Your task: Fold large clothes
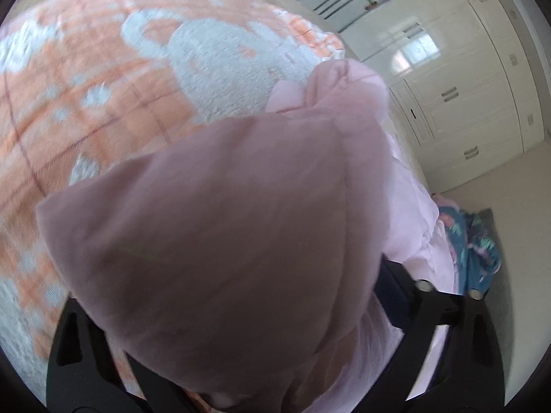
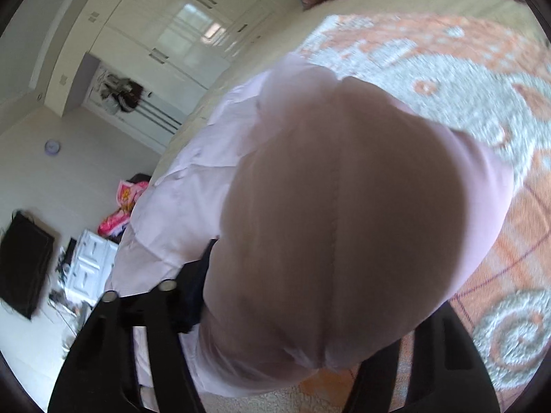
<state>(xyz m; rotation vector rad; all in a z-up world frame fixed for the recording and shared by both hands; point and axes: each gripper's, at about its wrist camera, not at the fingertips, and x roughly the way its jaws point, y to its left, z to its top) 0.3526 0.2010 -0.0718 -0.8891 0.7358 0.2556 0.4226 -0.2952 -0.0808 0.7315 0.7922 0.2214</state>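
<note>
Left wrist view. Item: pale pink padded garment (image 1: 220, 227), quilted, with a stitched seam running up it; it lies bunched on an orange-and-white patterned blanket (image 1: 103, 79) covering the bed. A thick fold bulges up between the jaws of the left gripper (image 1: 248, 351) and hides its fingertips. The jaws stand wide on either side of the fabric; whether the pads press on it cannot be told. Background: cream wardrobe doors (image 1: 458, 103); blue floral cloth (image 1: 482, 244) on the floor.

Right wrist view. The same garment (image 2: 344, 206) fills the right gripper (image 2: 275, 354). The jaws are part-way apart with the puffy fold between them; pad contact is hidden.

Handling, as judgement: soft, light, bulky, springy, probably smooth-surfaced; likely to slip and re-puff. Best taken at a seam or hem edge, not the padded middle.
</note>
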